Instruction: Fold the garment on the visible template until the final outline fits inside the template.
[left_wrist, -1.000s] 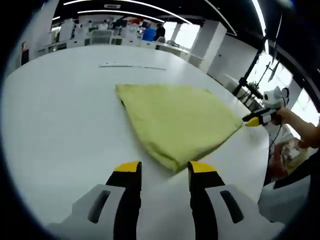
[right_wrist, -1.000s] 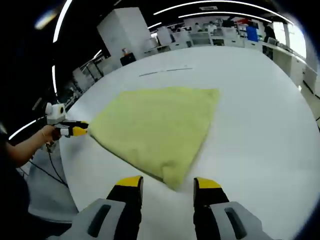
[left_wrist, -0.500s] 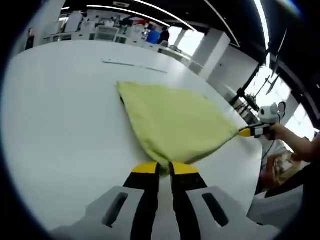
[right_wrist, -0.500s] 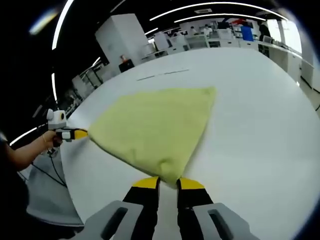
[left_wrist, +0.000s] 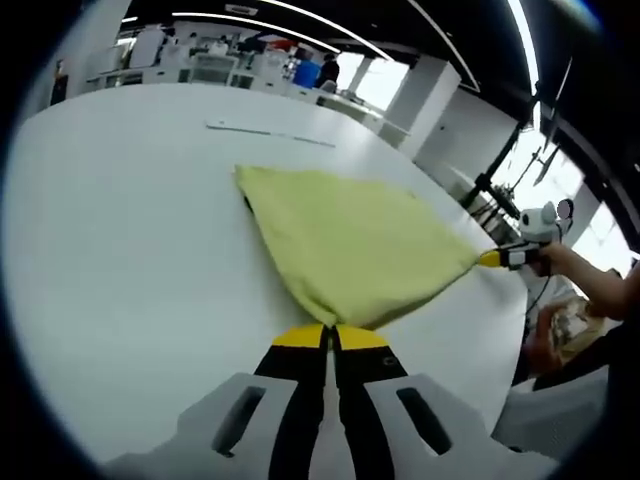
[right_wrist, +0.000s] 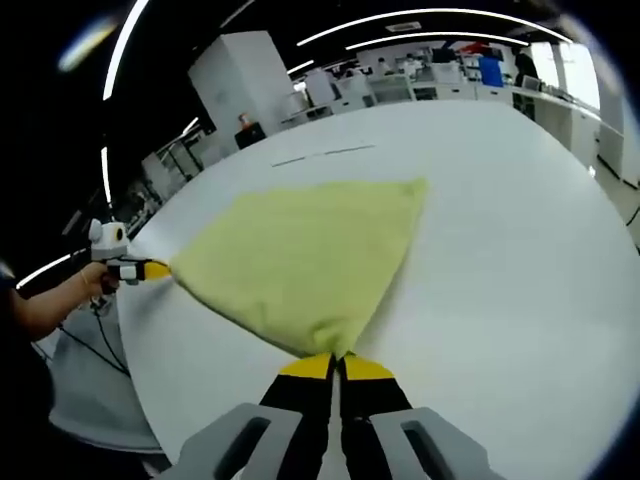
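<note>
Both my tongs pinching corners of the yellow garment.

My left gripper (left_wrist: 330, 335) is clamped tight on the garment's (left_wrist: 350, 240) near corner; my right gripper (right_wrist: 335, 365) likewise grips its own near corner, opposite. Garment lies flat, folded, roughly triangular, on the white table (left_wrist: 130, 240), stretched between them. Thin line (left_wrist: 270, 133) marked on the table beyond it.

This is a large open-plan lab or workshop hall. A broad white worktop (left_wrist: 120, 250) fills the near ground, and beyond its far edge stand rows of benches crowded with equipment (right_wrist: 440, 75). Long strip lights (right_wrist: 430, 14) run across a dark ceiling, white square columns (left_wrist: 425, 95) rise between bays, and bright windows (left_wrist: 375, 80) line the far wall.
</note>
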